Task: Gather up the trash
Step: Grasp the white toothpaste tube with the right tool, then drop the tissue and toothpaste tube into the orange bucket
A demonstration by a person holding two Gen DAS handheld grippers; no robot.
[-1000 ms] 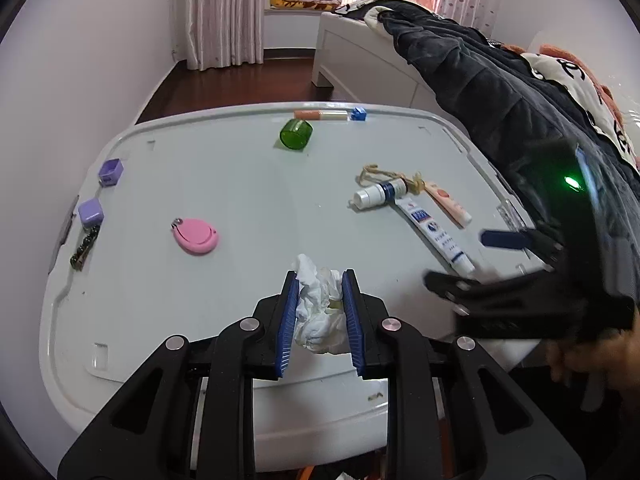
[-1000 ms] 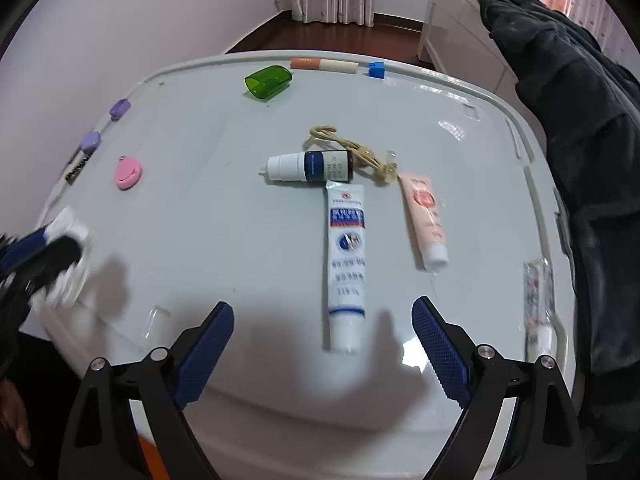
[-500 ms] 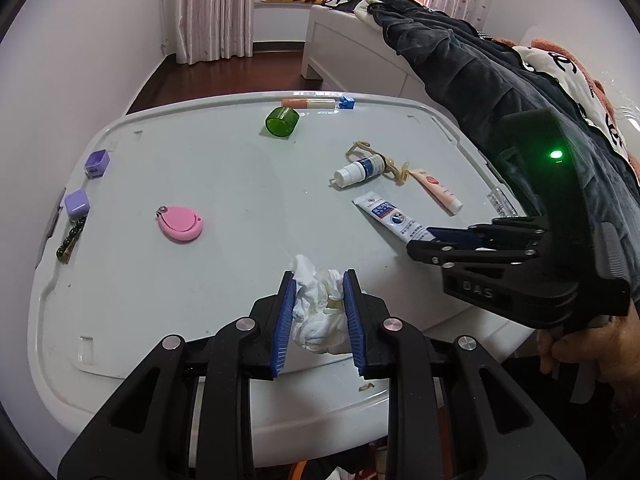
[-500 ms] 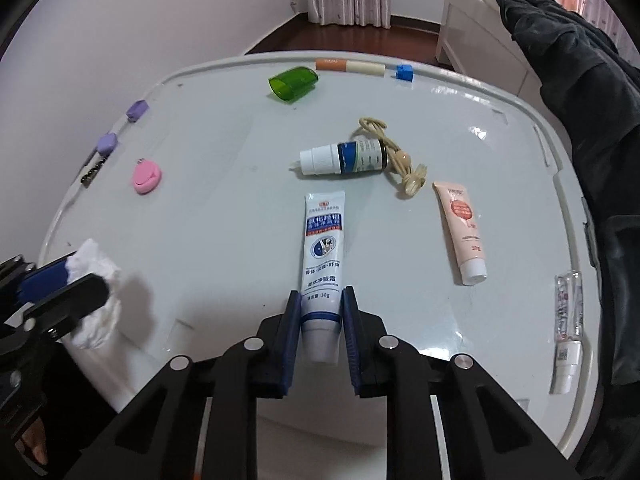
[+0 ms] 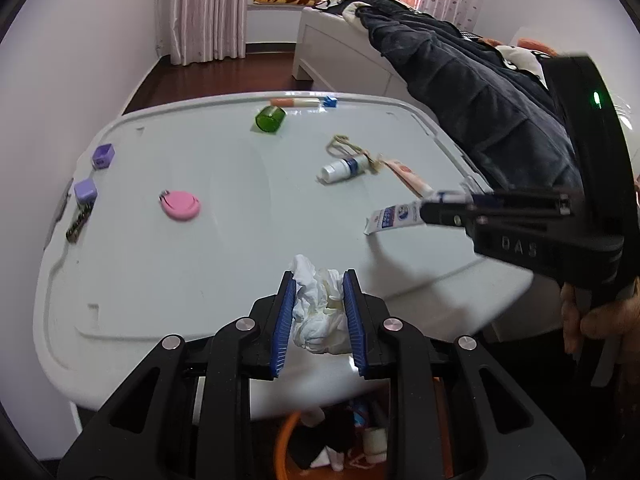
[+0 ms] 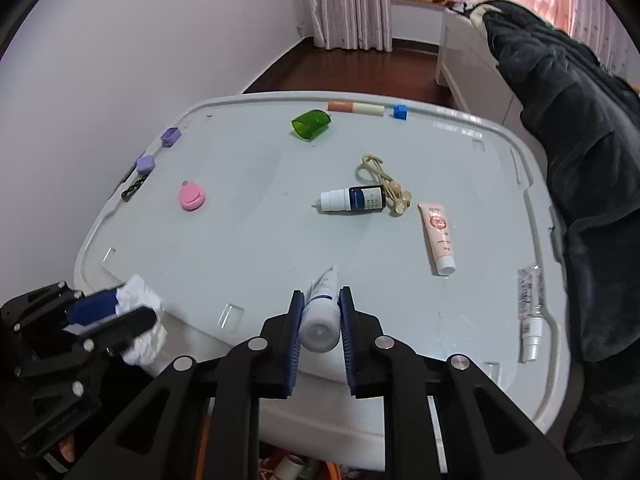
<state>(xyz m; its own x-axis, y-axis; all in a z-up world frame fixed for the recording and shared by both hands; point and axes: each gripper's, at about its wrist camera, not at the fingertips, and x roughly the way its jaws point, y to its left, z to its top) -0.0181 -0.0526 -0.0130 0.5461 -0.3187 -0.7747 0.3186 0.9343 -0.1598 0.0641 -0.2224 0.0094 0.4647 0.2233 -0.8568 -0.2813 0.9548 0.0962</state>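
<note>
White tissue (image 5: 318, 308) pinched by left tool (image 5: 319, 314); right tool (image 6: 320, 330) clamps tube (image 6: 320, 316).

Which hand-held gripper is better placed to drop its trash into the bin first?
Left hand-held gripper, probably: its crumpled tissue hangs at the table's near edge, with the orange bin showing just below.
</note>
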